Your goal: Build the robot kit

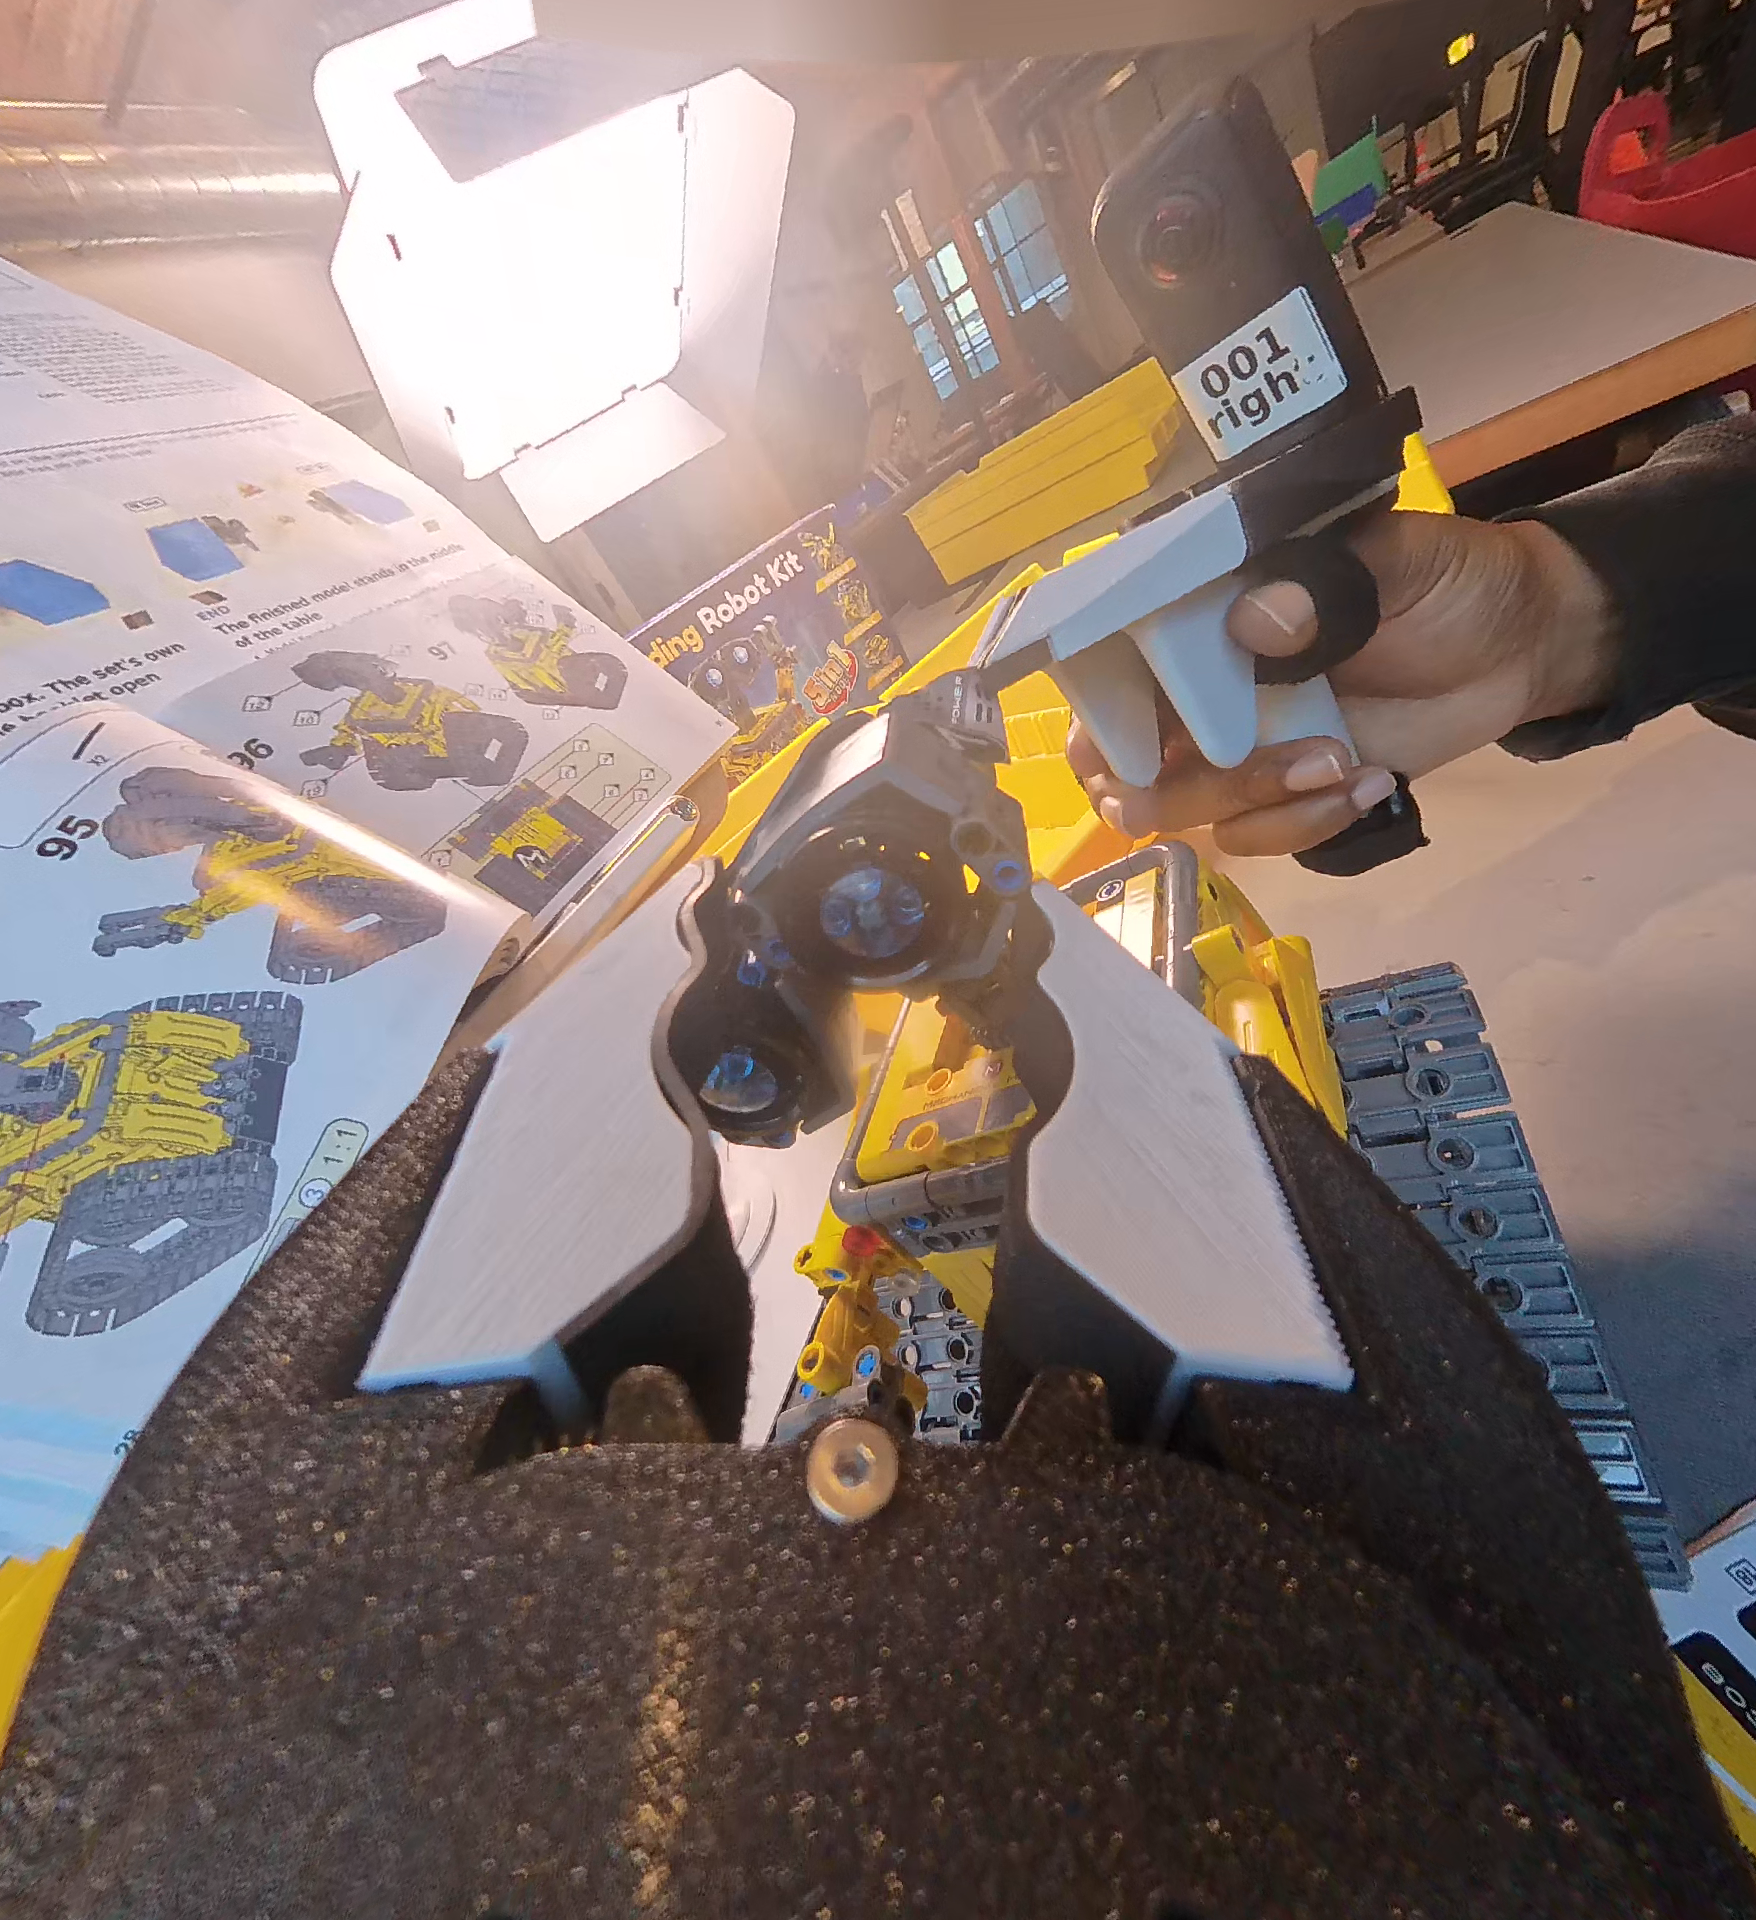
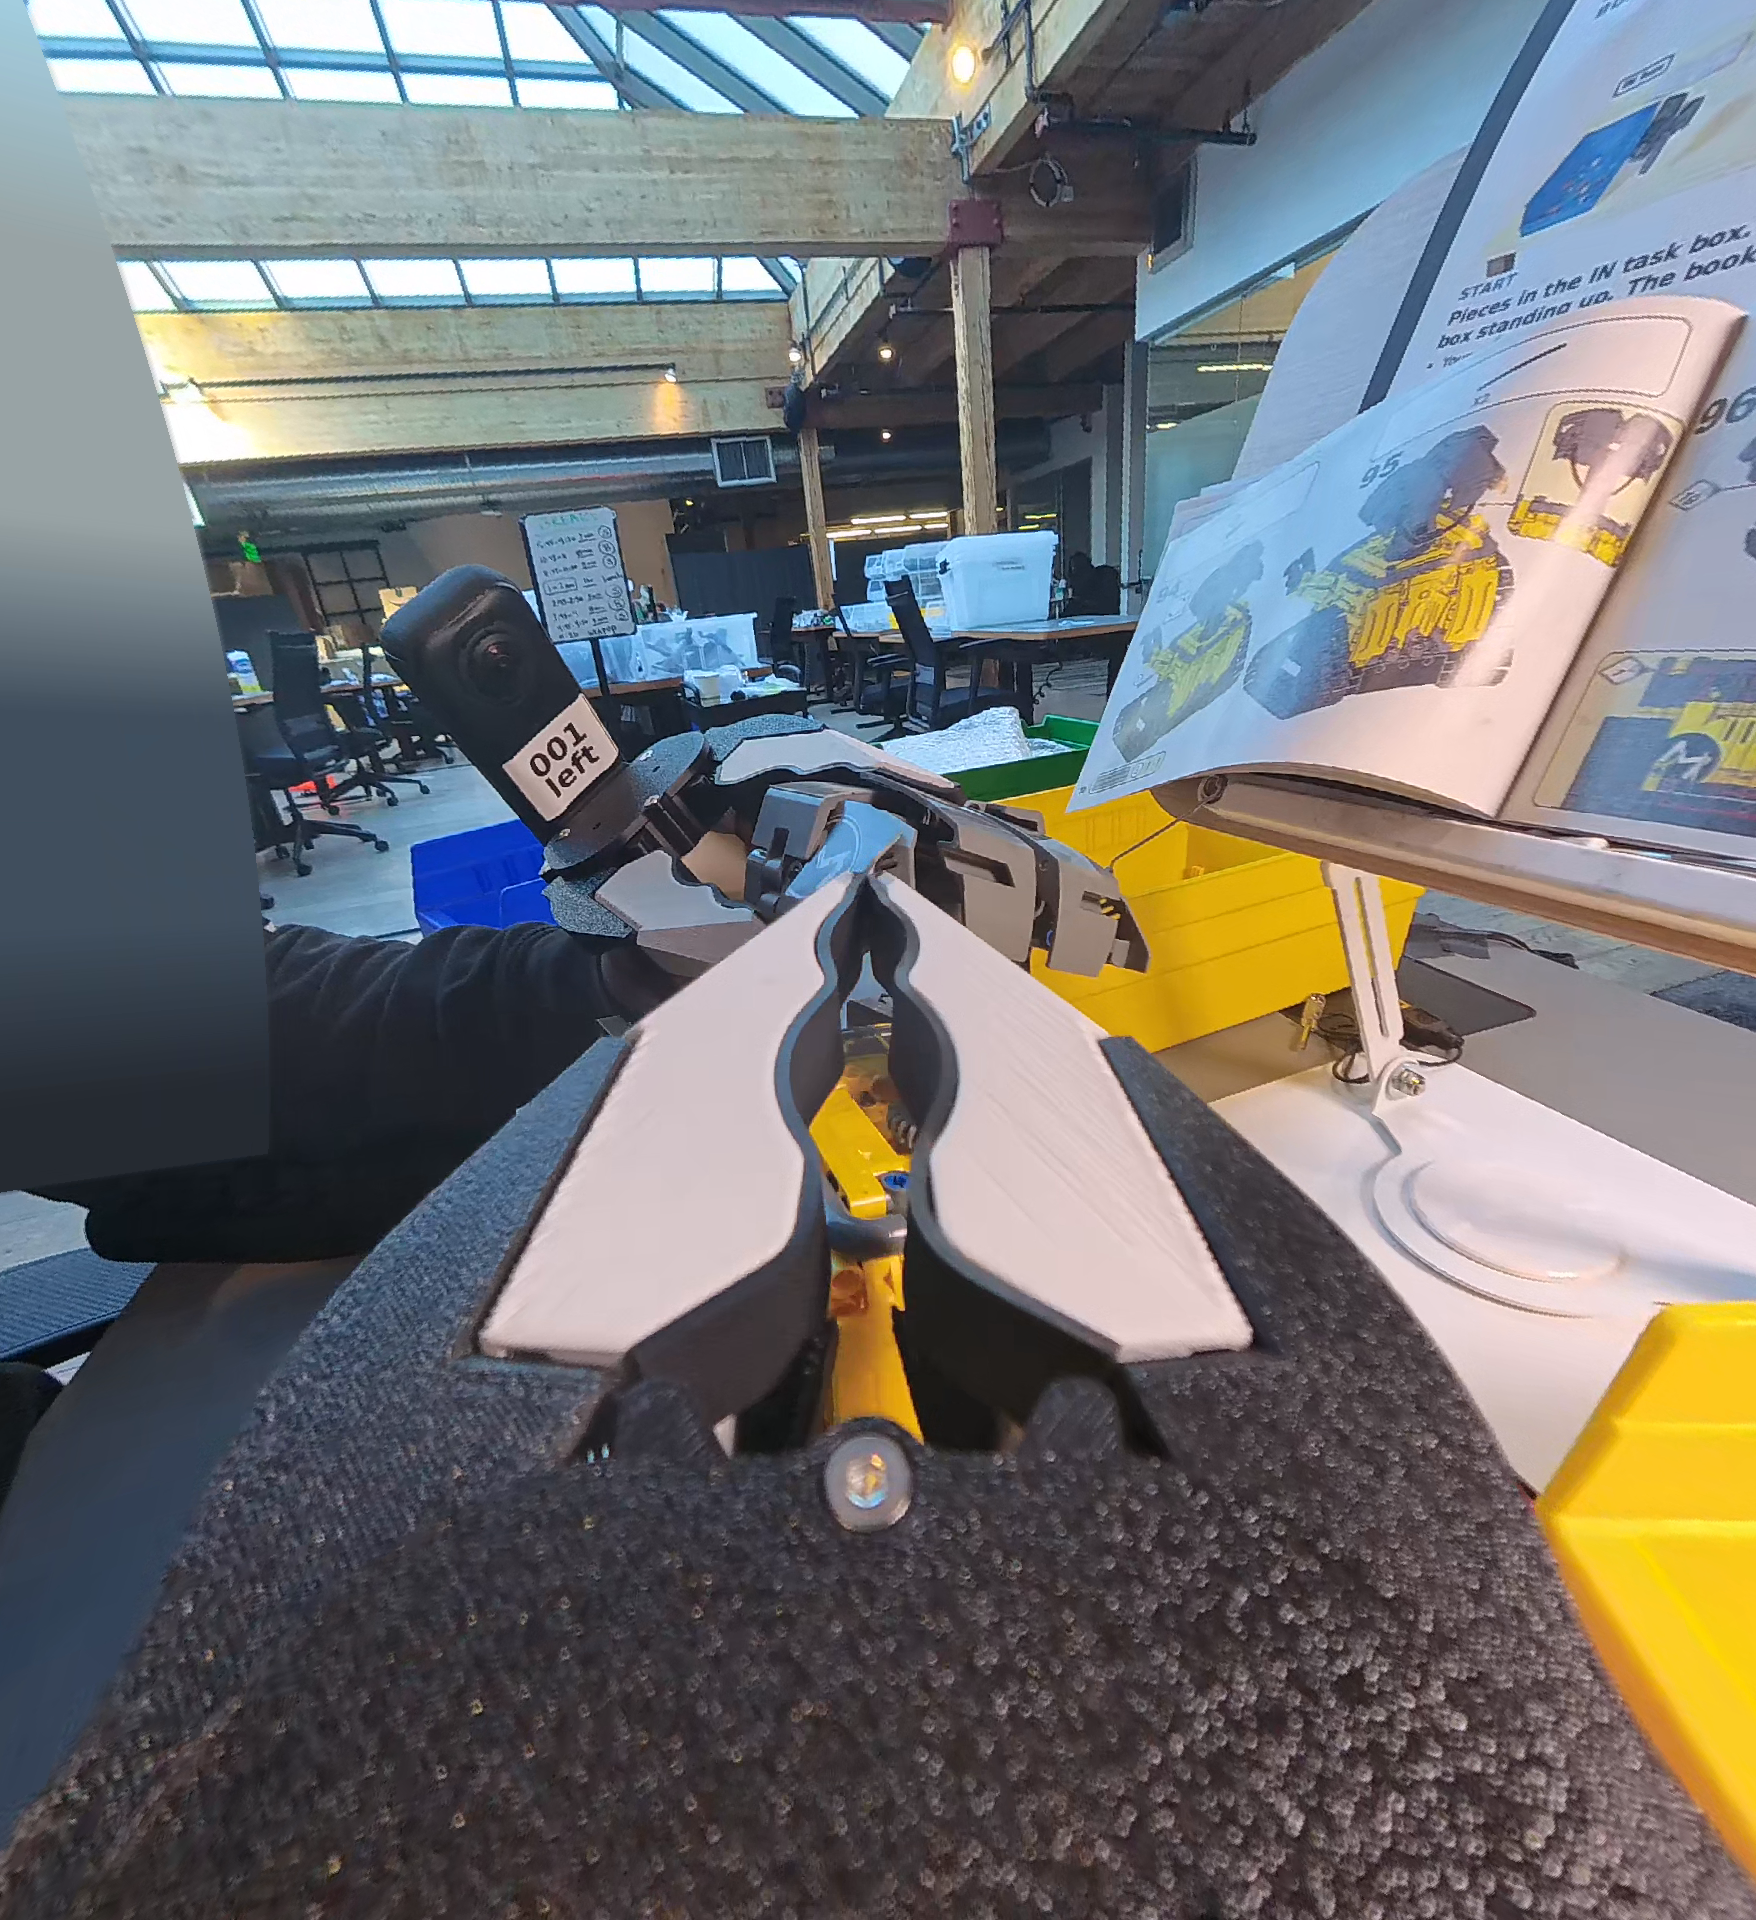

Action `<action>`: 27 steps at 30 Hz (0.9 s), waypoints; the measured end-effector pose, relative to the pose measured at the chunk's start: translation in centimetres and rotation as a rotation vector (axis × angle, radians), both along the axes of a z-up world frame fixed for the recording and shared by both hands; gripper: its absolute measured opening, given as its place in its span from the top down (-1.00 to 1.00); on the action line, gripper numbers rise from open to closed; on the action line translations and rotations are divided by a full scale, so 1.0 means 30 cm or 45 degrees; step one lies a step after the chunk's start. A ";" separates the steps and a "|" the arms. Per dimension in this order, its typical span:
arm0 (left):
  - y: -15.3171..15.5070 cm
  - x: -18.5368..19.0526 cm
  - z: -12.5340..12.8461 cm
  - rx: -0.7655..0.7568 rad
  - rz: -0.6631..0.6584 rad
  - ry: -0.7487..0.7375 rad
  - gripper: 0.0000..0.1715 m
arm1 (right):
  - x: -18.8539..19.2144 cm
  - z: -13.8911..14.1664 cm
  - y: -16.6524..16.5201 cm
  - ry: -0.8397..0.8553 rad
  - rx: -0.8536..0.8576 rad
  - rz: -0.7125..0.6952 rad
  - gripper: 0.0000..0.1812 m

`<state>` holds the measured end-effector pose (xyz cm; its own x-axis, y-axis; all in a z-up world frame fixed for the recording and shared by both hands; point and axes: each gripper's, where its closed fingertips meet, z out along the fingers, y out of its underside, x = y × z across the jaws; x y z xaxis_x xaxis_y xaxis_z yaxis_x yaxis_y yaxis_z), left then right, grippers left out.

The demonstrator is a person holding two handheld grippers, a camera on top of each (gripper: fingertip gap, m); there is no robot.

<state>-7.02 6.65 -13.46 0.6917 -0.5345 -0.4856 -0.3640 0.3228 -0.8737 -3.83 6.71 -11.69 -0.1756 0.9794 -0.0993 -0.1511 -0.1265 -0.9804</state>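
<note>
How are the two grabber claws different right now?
The left gripper has its jaws spread around the dark robot head; the right gripper has its jaws pinched together. The left grips the head's sides; the right only meets its top edge. Both have pale grey fingers.

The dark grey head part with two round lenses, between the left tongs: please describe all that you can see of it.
The dark grey head part looks like plastic building bricks: an angular housing with two round bluish lenses and small blue pins. It is tilted, gripped between the left tongs, above the yellow tracked model. The right tongs meet its top edge.
</note>
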 end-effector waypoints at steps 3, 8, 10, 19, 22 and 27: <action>0.000 0.000 0.000 0.000 0.001 -0.001 0.39 | -0.002 -0.003 0.002 -0.007 0.009 -0.009 1.00; 0.000 -0.001 0.000 -0.001 0.002 -0.002 0.39 | -0.003 -0.008 0.004 -0.018 0.036 -0.027 1.00; 0.000 -0.001 0.000 -0.001 0.003 -0.002 0.39 | -0.003 -0.009 0.004 -0.020 0.048 -0.033 1.00; -0.001 0.001 -0.001 -0.001 0.006 0.004 0.39 | 0.000 -0.011 0.001 -0.034 0.103 -0.057 0.98; -0.001 0.004 -0.002 -0.003 0.006 0.010 0.39 | 0.006 -0.014 0.004 -0.043 0.163 -0.080 0.98; 0.000 -0.001 -0.002 -0.006 0.007 0.005 0.39 | 0.045 -0.001 0.048 -0.034 0.206 -0.124 0.89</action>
<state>-7.06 6.63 -13.51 0.6927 -0.5330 -0.4858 -0.3693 0.3165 -0.8738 -2.48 8.15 -11.73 -0.0785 0.9952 0.0578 -0.1288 0.0474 -0.9905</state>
